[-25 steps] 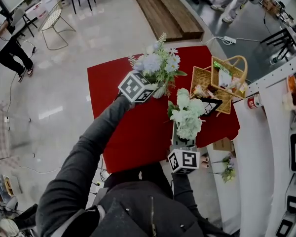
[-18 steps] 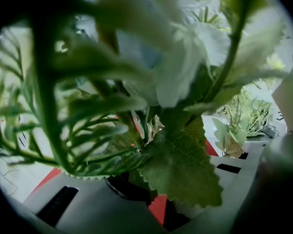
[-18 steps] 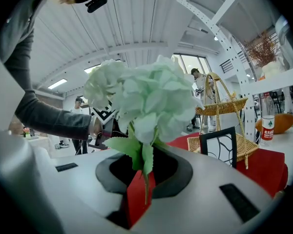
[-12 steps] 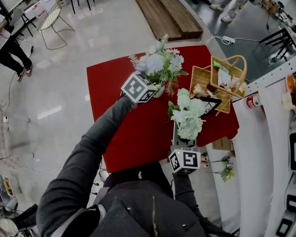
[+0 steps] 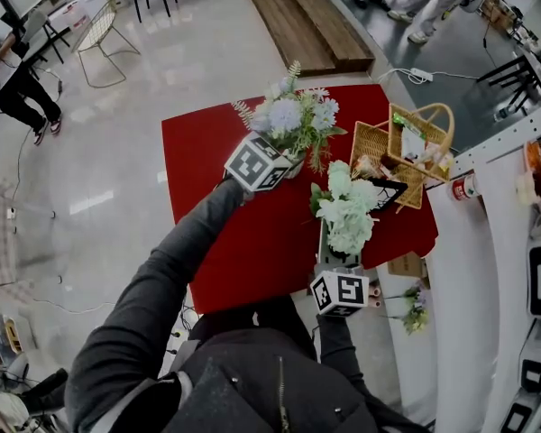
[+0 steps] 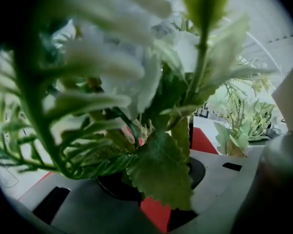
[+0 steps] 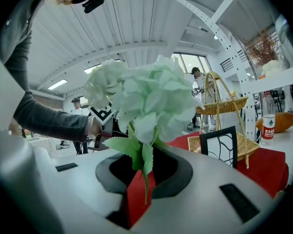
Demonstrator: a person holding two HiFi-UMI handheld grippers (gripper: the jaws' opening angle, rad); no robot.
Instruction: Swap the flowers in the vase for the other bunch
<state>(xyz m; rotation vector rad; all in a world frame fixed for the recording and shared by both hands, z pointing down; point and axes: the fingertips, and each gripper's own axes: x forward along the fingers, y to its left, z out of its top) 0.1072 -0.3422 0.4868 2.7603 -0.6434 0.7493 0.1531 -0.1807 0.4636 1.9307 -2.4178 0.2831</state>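
Observation:
My left gripper (image 5: 285,154) reaches over the far side of the red table (image 5: 203,165). The blue and white bunch (image 5: 293,120) stands between its jaws. Those jaws have just been opening, and a gap of red cloth shows between them under the leaves (image 6: 158,179). My left gripper (image 6: 156,201) is filled by that bunch (image 6: 132,77). My right gripper (image 5: 335,246) is shut on the thin stem of the pale green-white bunch (image 5: 347,207), held upright near the table's front. That bunch (image 7: 141,94) rises from my right gripper (image 7: 142,179). A black-framed vase (image 5: 385,190) stands just right of it.
A wicker basket (image 5: 406,147) with packets stands behind the vase (image 7: 219,143) at the table's right. A small bottle (image 5: 463,186) and white shelving (image 5: 487,251) lie further right. People stand far off on the glossy floor.

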